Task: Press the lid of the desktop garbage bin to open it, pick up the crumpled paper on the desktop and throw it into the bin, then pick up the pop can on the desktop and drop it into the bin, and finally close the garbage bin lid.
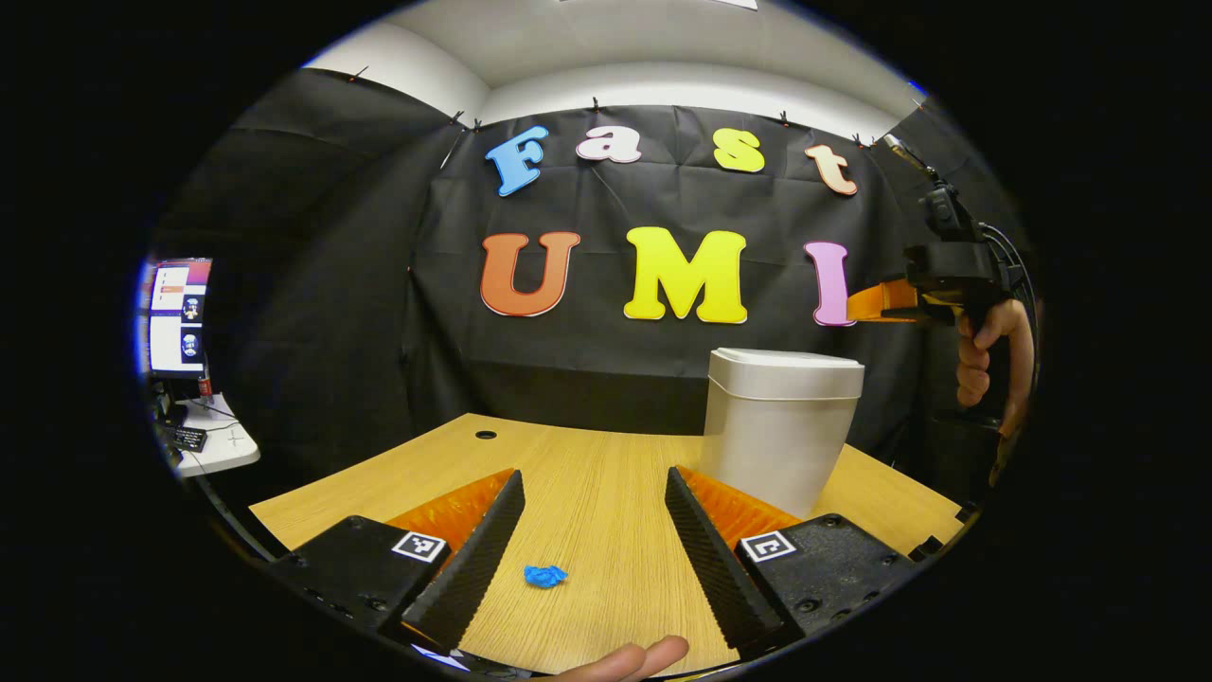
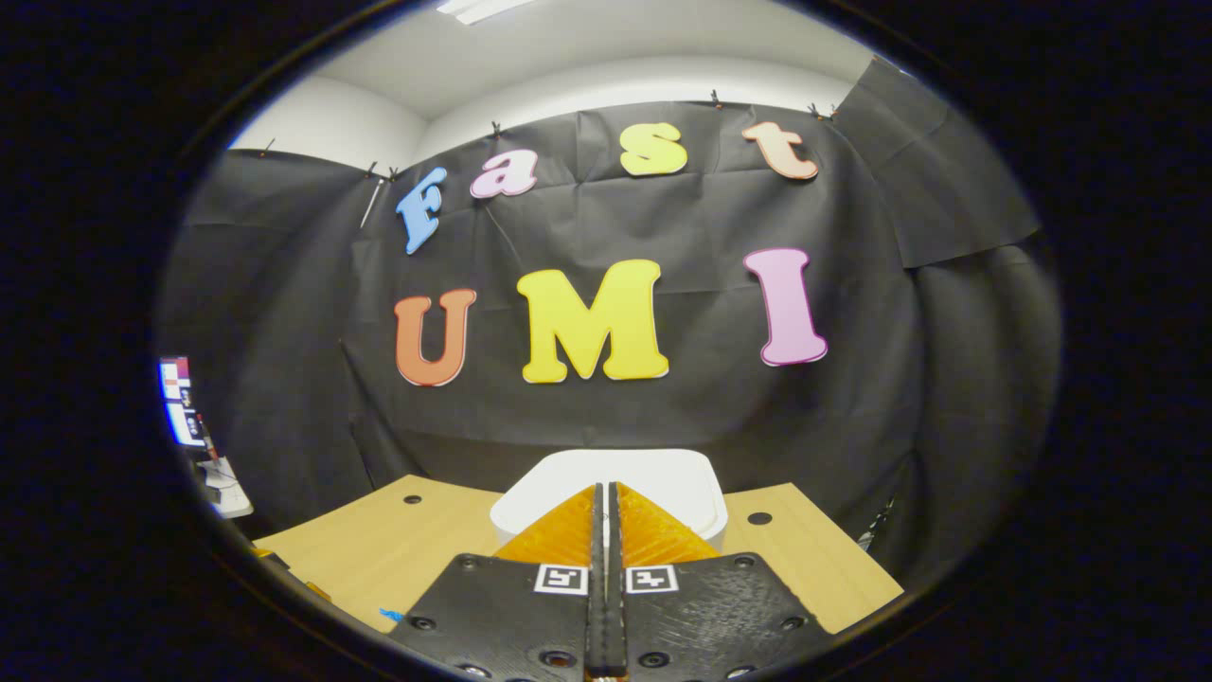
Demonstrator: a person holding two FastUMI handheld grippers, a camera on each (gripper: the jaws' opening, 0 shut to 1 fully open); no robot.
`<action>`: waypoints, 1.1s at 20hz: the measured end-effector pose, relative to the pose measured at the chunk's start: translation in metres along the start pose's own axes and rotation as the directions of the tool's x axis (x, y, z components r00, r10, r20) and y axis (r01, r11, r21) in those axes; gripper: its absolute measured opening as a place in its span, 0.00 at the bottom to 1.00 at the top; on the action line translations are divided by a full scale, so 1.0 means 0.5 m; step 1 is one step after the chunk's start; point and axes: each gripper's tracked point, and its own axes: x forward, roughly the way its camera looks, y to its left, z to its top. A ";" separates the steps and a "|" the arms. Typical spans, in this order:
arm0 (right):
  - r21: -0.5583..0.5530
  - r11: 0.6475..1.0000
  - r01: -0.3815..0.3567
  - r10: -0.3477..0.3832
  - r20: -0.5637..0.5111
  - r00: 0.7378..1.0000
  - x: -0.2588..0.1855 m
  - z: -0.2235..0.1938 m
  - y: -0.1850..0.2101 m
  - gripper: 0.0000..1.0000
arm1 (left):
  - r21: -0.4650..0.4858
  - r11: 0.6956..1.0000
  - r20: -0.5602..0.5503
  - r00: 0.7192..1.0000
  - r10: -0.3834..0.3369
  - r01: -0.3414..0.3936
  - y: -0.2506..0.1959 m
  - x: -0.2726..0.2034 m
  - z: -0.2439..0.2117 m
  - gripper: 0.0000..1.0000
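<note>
Right hand-held gripper (image 2: 606, 502), fingers pressed together and empty, hangs directly above the closed white plastic bin lid (image 2: 663, 478); left hand-held gripper (image 1: 592, 530) gapes wide, empty, over the wooden table (image 1: 606, 474).

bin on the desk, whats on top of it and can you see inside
The bin has its lid closed flat on top, with nothing resting on it. The right gripper, fingers together, hovers above the lid. The inside is covered by the lid, so its contents cannot be seen.

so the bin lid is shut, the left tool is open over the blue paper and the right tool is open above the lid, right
Not quite: the right tool is shut, fingers together above the bin lid, as the right gripper view shows. The rest holds.
</note>
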 end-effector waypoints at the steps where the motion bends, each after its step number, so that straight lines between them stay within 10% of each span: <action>1: 0.001 1.000 0.010 -0.009 -0.039 0.999 0.021 -0.014 -0.004 0.00 | -0.001 1.000 -0.002 1.000 0.002 -0.002 0.002 0.000 0.000 0.97; 14: 0.008 1.000 -0.017 0.018 -0.165 0.986 0.113 -0.092 0.025 0.01 | 0.010 1.000 -0.039 0.999 0.022 -0.022 0.040 0.021 -0.014 0.97; 22: -0.089 0.995 0.048 -0.050 -0.022 0.998 0.077 -0.065 0.016 0.00 | 0.014 1.000 -0.037 0.999 0.003 -0.002 0.036 0.018 -0.011 0.96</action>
